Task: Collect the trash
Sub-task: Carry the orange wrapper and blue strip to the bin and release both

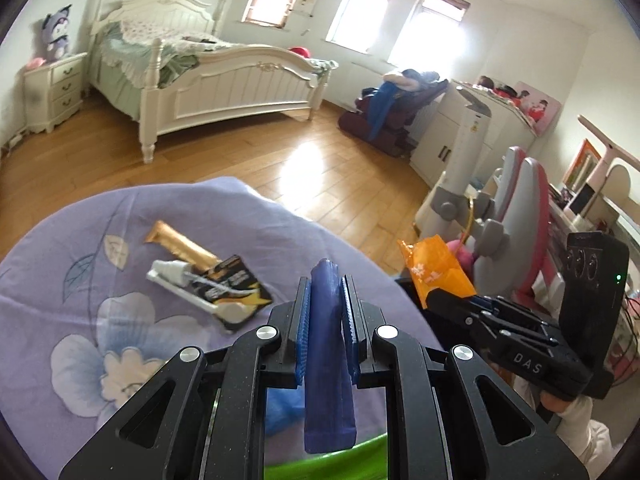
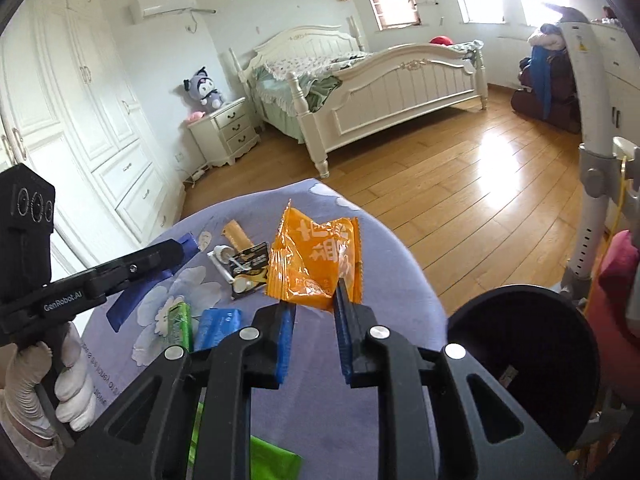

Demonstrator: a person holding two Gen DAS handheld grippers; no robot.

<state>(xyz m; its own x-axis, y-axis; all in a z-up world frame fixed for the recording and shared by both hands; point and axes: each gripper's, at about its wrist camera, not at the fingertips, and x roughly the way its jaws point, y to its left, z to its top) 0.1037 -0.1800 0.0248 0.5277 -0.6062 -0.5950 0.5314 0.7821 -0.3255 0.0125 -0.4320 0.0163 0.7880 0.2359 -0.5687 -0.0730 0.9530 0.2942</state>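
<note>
Orange wrapper up in your right gripper, black bin just to its lower right.

The wrapper hung above the purple floral cloth, pinched at its lower edge between narrowly set pads, long axis running up-frame from the fingers. Bin mouth lay lower right of the right wrist frame, nearer that hand. Your left gripper was clamped on a dark blue wrapper, long axis along the fingers, centre frame.

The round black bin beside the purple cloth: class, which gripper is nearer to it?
Right. The right gripper, holding the orange crinkled wrapper, is just left of the black bin. The left gripper, clamping a dark blue wrapper, is farther away across the cloth.
</note>
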